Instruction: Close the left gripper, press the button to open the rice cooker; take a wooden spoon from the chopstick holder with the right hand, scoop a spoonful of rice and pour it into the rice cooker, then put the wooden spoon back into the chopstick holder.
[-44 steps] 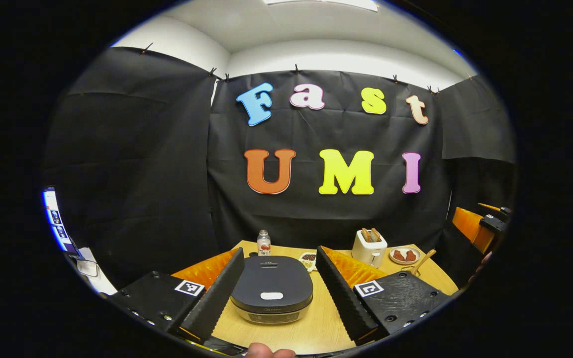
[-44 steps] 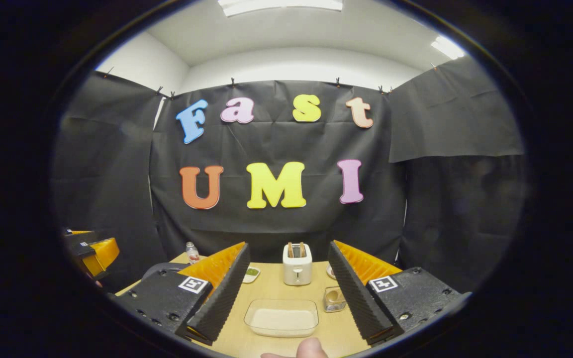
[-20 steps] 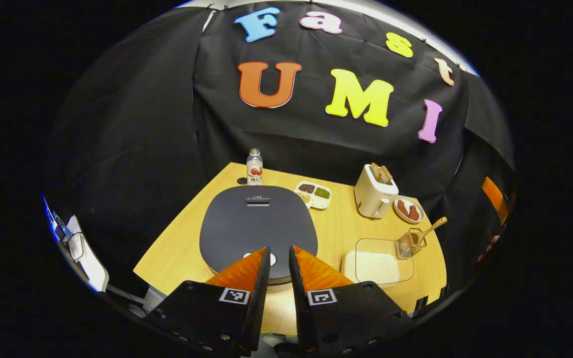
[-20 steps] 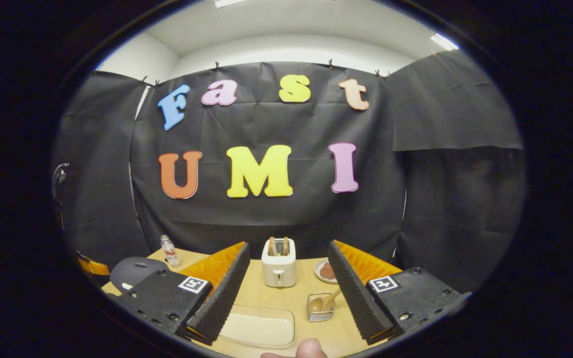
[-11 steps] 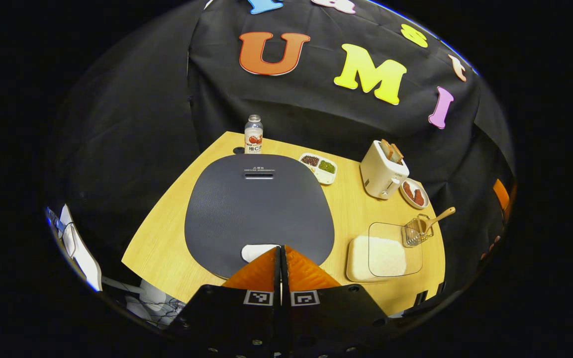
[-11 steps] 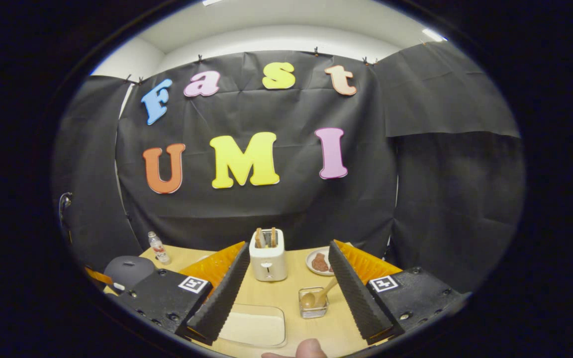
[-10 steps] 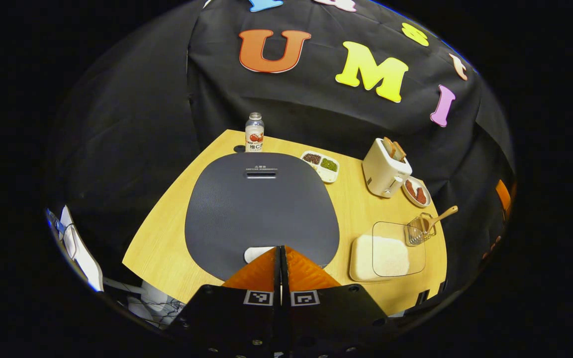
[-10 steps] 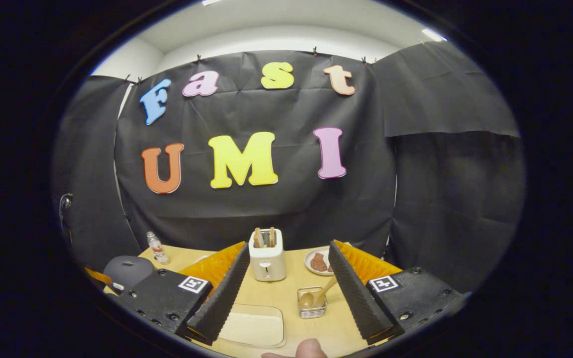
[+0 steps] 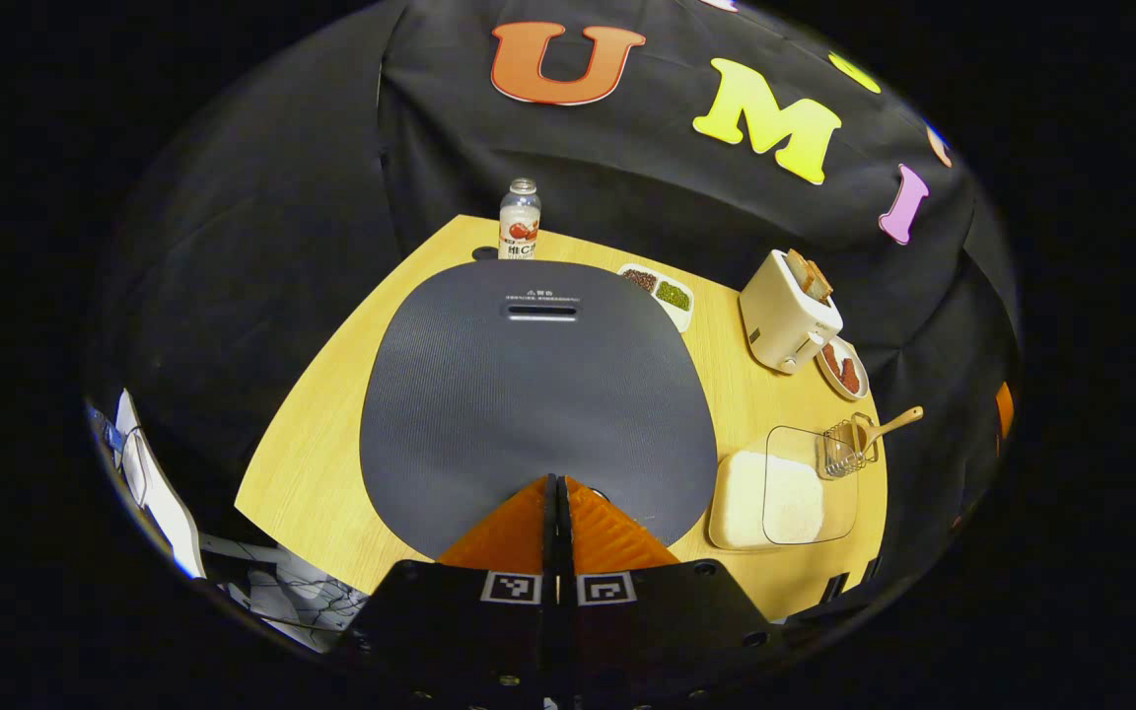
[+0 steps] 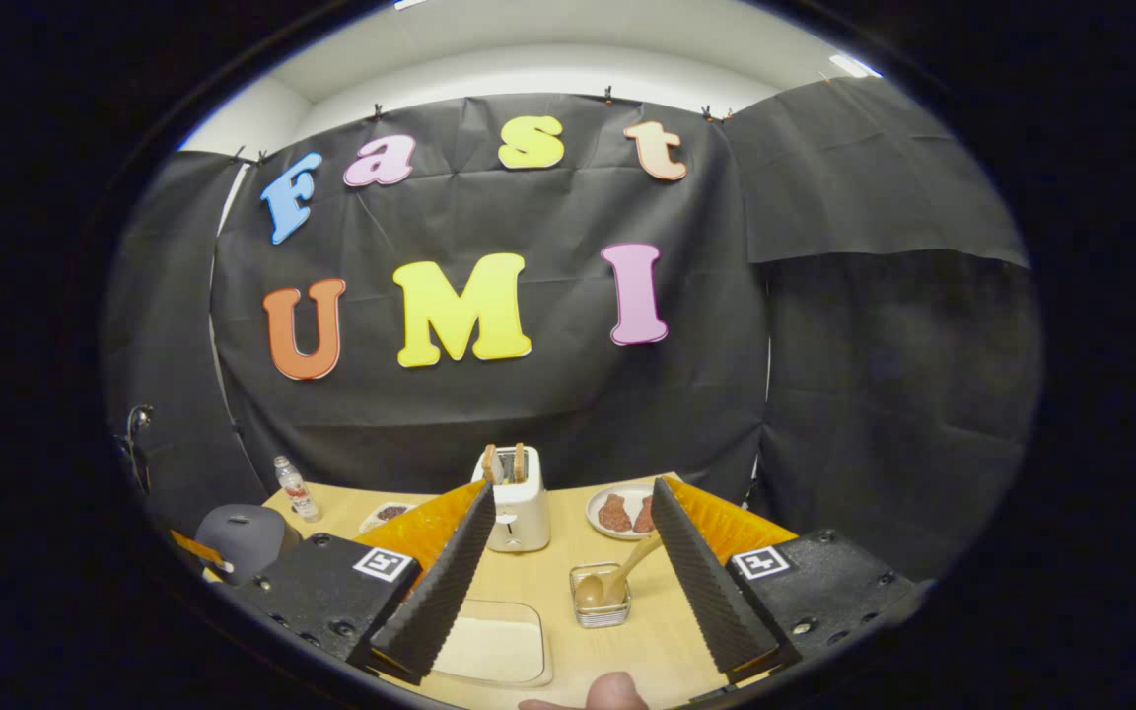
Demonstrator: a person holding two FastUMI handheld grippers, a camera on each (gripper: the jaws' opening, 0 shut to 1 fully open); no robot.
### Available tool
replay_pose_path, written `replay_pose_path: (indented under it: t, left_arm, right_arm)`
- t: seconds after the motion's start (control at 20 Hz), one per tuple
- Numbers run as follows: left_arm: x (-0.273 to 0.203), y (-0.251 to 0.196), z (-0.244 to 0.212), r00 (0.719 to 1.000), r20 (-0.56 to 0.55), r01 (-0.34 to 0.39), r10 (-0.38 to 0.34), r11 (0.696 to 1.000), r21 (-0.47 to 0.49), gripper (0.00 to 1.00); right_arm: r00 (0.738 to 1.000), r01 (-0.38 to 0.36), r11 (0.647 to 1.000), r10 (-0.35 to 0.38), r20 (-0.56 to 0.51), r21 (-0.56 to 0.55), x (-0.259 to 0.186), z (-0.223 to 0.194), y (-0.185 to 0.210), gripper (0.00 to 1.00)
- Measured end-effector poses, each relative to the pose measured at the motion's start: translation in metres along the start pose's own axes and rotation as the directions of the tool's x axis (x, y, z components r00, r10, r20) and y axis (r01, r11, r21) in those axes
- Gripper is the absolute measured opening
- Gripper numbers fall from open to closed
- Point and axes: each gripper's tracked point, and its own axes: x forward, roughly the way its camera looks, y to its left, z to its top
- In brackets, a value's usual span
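Rice cooker, dark grey with a flat closed lid (image 9: 533, 394), lies directly beneath the left gripper (image 9: 556, 485), fingers pressed together at its near edge; right gripper (image 10: 568, 552) gapes, empty.

Bottle (image 9: 519, 219) behind rice cooker (image 9: 536, 394); toaster (image 9: 789, 310) right.

The left gripper (image 9: 557, 483) points steeply downward, its jaws pressed together with no gap between them, the tips meeting in a single point. The right gripper (image 10: 568, 528) is held level and faces forward, its jaws spread wide apart and holding nothing. A fingertip (image 10: 613, 693) of the person's hand shows at the bottom edge of the right gripper view.
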Motion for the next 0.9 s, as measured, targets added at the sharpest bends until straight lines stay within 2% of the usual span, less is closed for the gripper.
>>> replay_pose_path:
  t: [0.2,0.4,0.5,0.65,0.9]
  left_arm:
    - [-0.007,-0.002,0.004,0.999,0.03,0.033,-0.032,0.999,-0.03,0.0]
    - [-0.02,-0.004,0.017,0.996,0.087,0.011,-0.01,1.0,-0.008,0.0]
    - [-0.037,-0.007,0.035,0.987,0.161,0.004,-0.004,1.0,0.0,0.0]
    - [-0.066,-0.014,0.079,0.953,0.303,0.005,-0.013,1.0,0.027,0.0]
    - [-0.099,-0.021,0.149,0.867,0.498,-0.022,-0.023,0.996,0.084,0.0]
  right_arm:
    - [1.0,-0.01,1.0,0.01,0.003,-0.004,-0.006,0.0,0.004,1.0]
    - [1.0,-0.014,1.0,0.014,0.022,-0.011,-0.013,0.006,0.005,1.0]
    - [1.0,-0.012,1.0,0.012,0.028,-0.017,-0.018,0.008,0.004,1.0]
    - [0.999,0.003,1.0,-0.002,0.036,-0.016,-0.025,0.011,-0.005,1.0]
    - [0.999,0.021,1.0,-0.02,0.043,-0.009,-0.031,0.015,-0.012,0.99]
